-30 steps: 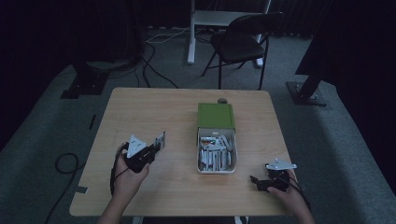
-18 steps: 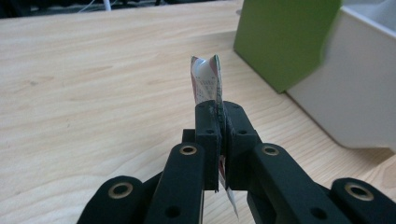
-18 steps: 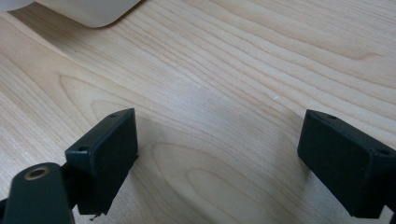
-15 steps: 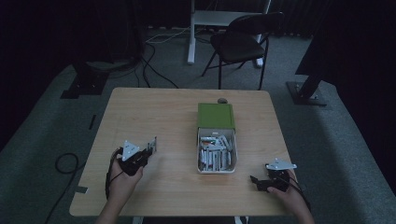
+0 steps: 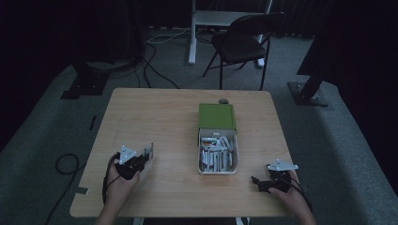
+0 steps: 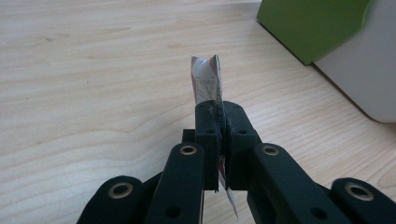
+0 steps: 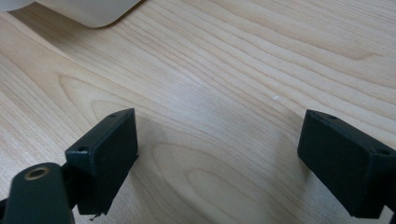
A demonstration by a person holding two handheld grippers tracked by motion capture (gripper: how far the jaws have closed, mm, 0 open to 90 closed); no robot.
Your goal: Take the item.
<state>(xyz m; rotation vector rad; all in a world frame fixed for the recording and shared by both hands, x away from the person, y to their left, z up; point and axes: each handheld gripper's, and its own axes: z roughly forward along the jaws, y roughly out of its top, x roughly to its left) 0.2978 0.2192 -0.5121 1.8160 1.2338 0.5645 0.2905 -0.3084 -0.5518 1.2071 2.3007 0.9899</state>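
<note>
A: Starting at the left edge of the table (image 5: 155,108), our left gripper (image 5: 146,154) has its jaws pressed together on a small packet (image 6: 206,84). It is a thin, flat sachet, white with fine print and a touch of red and green at the crimped top, standing on edge between the pads and poking out beyond them.

B: So we judge we are mid-carry, with the packet held low over the bare wood near the front left corner and well apart from the box (image 5: 218,161).

A: Yes. The next move calls for lowering it onto the wood and easing the jaws apart without the sachet sticking to a pad.

B: Moving right, the white box sits near the middle, toward the front edge, full of similar packets, with its green lid (image 5: 216,116) folded back behind it.

A: At the front right corner, our right gripper (image 5: 256,180) rests with its jaws spread wide and nothing between them, just wood grain.

B: It looks ready to reach for the box once the left one lets go.
</note>
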